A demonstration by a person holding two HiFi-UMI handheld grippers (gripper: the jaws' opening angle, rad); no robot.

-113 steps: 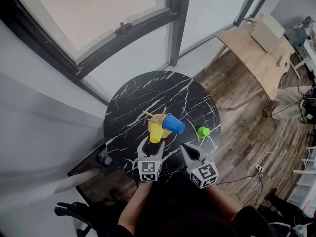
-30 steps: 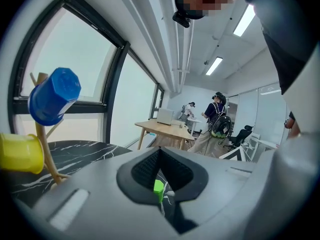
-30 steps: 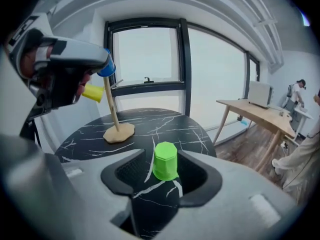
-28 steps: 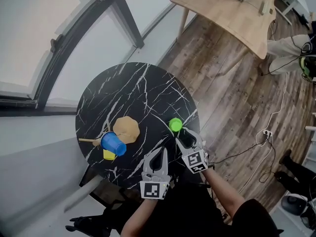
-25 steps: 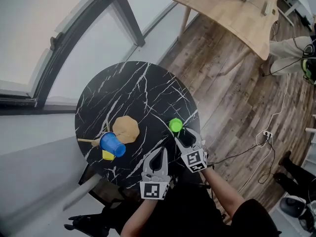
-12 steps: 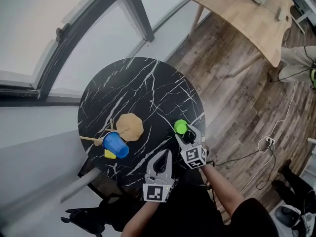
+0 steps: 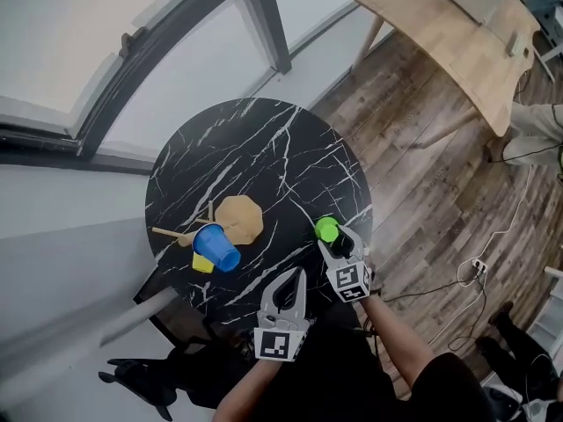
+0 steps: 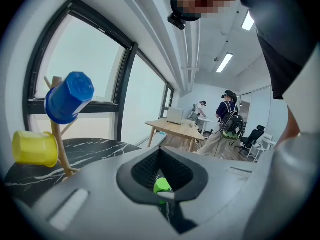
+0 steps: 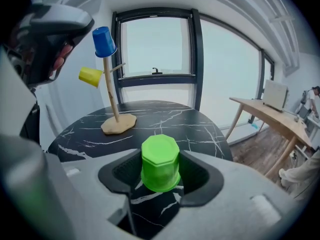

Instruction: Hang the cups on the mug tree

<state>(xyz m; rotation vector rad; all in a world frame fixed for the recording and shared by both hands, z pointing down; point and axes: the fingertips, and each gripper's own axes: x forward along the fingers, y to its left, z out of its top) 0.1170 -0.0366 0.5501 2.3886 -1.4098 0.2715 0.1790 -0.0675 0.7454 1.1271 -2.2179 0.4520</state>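
Observation:
A wooden mug tree (image 7: 239,219) stands on the round black marble table (image 7: 264,148). A blue cup (image 7: 215,247) and a yellow cup (image 7: 202,264) hang on it. The tree (image 9: 111,91) also shows in the right gripper view. A green cup (image 7: 326,228) stands upside down near the table's right edge. My right gripper (image 7: 336,241) has its jaws against both sides of the green cup (image 9: 160,164), which rests on the table. My left gripper (image 7: 295,278) hovers over the near edge, shut and empty. Its view shows the blue cup (image 8: 70,96) and yellow cup (image 8: 34,148).
A wooden desk (image 7: 449,33) stands on the plank floor beyond the table at the upper right. A dark window frame (image 7: 264,16) runs behind the table. Cables (image 7: 479,262) lie on the floor to the right. People stand far off in the left gripper view.
My right gripper has moved forward and down until its jaws stand around the green cup. The left gripper has stayed by the near edge. The head camera has shifted.

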